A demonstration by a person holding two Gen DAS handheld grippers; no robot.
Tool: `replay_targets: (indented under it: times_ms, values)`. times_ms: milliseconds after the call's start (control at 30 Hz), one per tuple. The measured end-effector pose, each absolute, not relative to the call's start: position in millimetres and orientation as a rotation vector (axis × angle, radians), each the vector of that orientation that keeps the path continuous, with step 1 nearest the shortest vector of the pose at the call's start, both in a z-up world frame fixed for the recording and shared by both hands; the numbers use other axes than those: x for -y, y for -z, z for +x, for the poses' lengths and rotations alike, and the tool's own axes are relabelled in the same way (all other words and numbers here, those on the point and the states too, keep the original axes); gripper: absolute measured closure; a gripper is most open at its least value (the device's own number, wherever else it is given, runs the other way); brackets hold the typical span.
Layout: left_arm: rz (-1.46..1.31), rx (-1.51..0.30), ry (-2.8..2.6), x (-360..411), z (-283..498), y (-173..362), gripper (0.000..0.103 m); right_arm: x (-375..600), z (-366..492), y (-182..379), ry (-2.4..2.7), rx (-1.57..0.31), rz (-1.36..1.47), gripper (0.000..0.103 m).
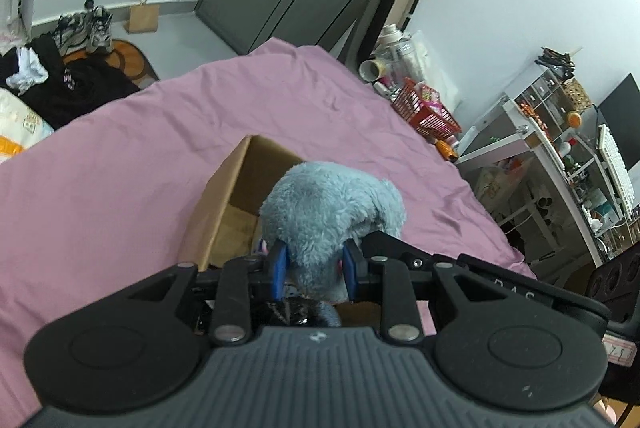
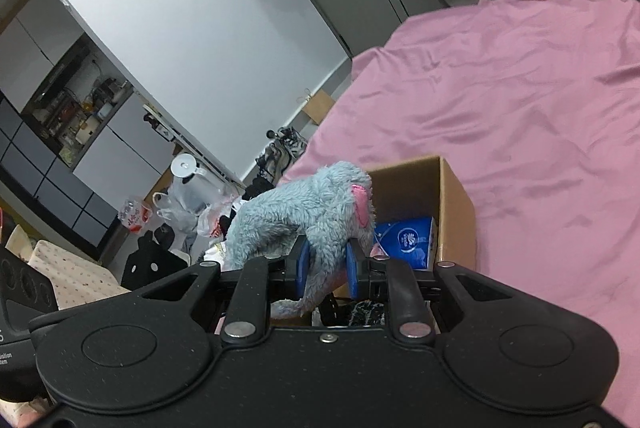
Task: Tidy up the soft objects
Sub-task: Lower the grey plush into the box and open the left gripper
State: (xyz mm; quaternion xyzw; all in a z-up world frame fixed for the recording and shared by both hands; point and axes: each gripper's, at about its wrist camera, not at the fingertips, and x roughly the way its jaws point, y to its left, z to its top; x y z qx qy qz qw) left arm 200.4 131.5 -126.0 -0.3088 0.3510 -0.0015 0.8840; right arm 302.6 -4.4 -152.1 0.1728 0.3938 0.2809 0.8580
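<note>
1. Carrying: your left gripper (image 1: 314, 264) and right gripper (image 2: 327, 264) both pinch the blue plush toy (image 1: 330, 211) above the cardboard box (image 1: 224, 211), frame centre.
2. Lower it inside the box, then release.

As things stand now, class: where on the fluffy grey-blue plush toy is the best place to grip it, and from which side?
Grip a narrow, squashable part of the fluffy grey-blue plush toy, not its bulky rounded body. Both the left gripper and the right gripper already do this, jaws shut on thin sections from the near side, above the open brown cardboard box. The pile probably compresses and holds.
</note>
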Motion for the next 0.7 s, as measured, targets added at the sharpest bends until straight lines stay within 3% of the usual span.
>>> replay_targets:
  times_ms: [200, 300, 500, 700]
  values:
    - [-0.574, -0.746, -0.044, -130, 200, 129, 0.072, 1, 299, 156, -0.559, -0.859, 0.347, 0.08]
    - [-0.563, -0.746, -0.051, -129, 198, 128, 0.065, 5, 294, 153, -0.562, -0.853, 0.34, 0.076]
    - [-0.529, -0.732, -0.116, -120, 191, 120, 0.049, 29, 286, 147, -0.513, -0.835, 0.364, 0.057]
    - [-0.451, -0.688, -0.139, -99, 179, 105, 0.028, 54, 277, 135, -0.487, -0.834, 0.345, 0.047]
